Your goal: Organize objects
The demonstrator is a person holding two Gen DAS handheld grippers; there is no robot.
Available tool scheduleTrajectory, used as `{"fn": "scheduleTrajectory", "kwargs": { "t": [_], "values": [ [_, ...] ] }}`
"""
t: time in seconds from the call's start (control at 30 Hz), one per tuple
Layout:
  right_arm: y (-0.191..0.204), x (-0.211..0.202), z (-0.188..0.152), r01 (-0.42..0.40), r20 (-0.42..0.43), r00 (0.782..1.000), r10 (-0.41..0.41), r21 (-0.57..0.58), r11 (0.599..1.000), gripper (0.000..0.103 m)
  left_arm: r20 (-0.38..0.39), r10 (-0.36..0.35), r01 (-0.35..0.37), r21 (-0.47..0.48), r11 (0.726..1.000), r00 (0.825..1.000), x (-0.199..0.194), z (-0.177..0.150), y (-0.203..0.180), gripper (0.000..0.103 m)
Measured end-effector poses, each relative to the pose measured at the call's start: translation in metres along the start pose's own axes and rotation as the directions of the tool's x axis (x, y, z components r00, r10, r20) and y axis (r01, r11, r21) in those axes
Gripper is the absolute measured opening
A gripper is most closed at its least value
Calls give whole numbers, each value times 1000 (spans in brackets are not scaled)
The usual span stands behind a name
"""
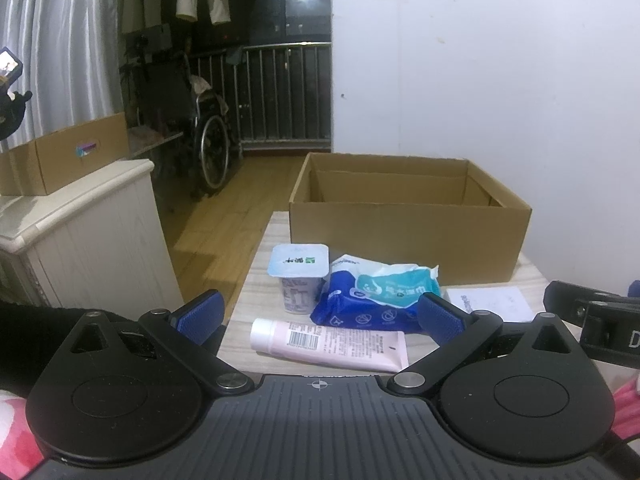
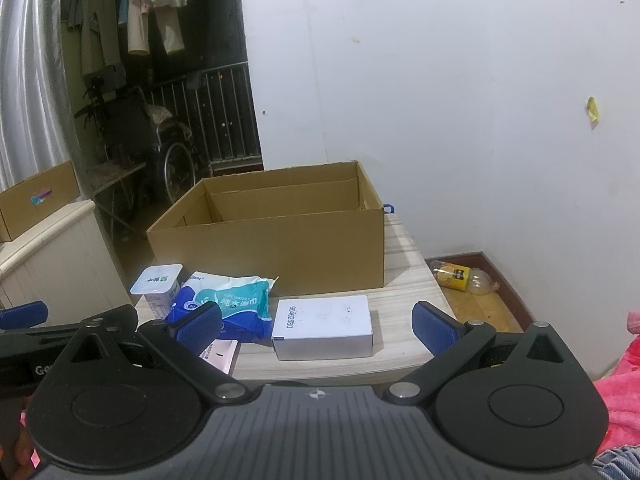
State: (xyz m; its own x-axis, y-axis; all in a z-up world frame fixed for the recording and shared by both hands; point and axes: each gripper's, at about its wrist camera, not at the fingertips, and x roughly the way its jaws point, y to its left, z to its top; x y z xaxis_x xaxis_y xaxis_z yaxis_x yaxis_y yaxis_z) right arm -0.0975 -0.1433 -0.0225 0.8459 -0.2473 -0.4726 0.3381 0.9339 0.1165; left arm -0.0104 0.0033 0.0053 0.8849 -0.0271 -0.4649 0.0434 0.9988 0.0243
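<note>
An open cardboard box [image 1: 408,236] [image 2: 272,252] stands at the back of a small wooden table [image 1: 256,280] [image 2: 404,280]; no contents show inside it. In front of it are a white yogurt cup [image 1: 298,276] [image 2: 158,286], a blue and teal wet-wipes pack [image 1: 376,300] [image 2: 236,304], a pink tube [image 1: 328,344] [image 2: 220,354] lying flat, and a white carton [image 2: 324,332] [image 1: 486,302]. My left gripper [image 1: 320,318] hangs open just short of the tube. My right gripper [image 2: 318,328] is open, its blue pads either side of the white carton.
A cream cabinet [image 1: 80,232] with a second cardboard box [image 1: 60,156] stands left of the table. A wheelchair [image 1: 200,128] and railing lie beyond. An empty bottle [image 2: 460,276] lies on the floor at the right, by the white wall. Pink fabric [image 2: 620,392] is near the right edge.
</note>
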Motion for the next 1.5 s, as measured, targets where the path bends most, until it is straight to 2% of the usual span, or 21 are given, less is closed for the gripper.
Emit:
{"fn": "scheduleTrajectory", "kwargs": {
  "t": [1.5],
  "values": [
    [-2, 3, -1, -8, -3, 1000, 8, 19, 1000, 103, -4, -14, 14, 5, 1000, 1000, -2, 0, 2, 103]
  ]
}}
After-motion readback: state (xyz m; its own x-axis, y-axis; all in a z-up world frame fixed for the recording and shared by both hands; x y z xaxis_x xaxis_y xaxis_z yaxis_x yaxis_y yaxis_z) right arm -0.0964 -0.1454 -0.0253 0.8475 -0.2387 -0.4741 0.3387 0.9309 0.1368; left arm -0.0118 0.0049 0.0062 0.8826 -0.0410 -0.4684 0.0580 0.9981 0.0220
